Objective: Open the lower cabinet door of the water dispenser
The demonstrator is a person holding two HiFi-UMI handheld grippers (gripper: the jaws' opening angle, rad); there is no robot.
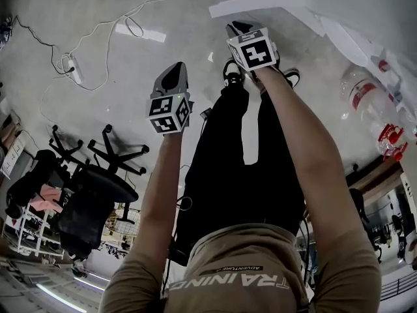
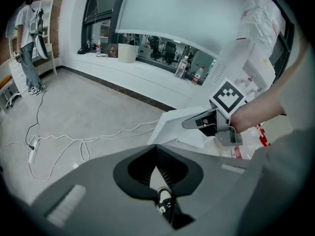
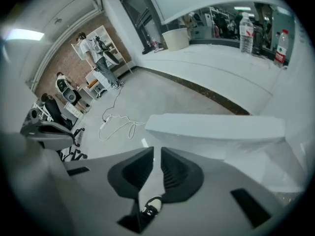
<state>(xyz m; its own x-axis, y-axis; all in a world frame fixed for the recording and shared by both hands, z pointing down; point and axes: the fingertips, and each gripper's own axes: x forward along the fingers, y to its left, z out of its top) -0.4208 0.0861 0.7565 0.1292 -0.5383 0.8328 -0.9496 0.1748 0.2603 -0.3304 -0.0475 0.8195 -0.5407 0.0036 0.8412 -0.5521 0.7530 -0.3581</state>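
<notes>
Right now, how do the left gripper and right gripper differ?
The left gripper has its jaws meeting at the tips; the right gripper has them narrowly apart. The right gripper is beside the white cabinet door; the left gripper is farther back, over floor. Both are empty and point down.

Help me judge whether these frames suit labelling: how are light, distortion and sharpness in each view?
Head view: strong fisheye bend, dark corners, evenly lit floor, shirt print upside down. Left gripper view: black round border, left claw soft up close, background sharper. Right gripper view: same border, ceiling lamp glares, white door nearly washed out, right claw soft.
</notes>
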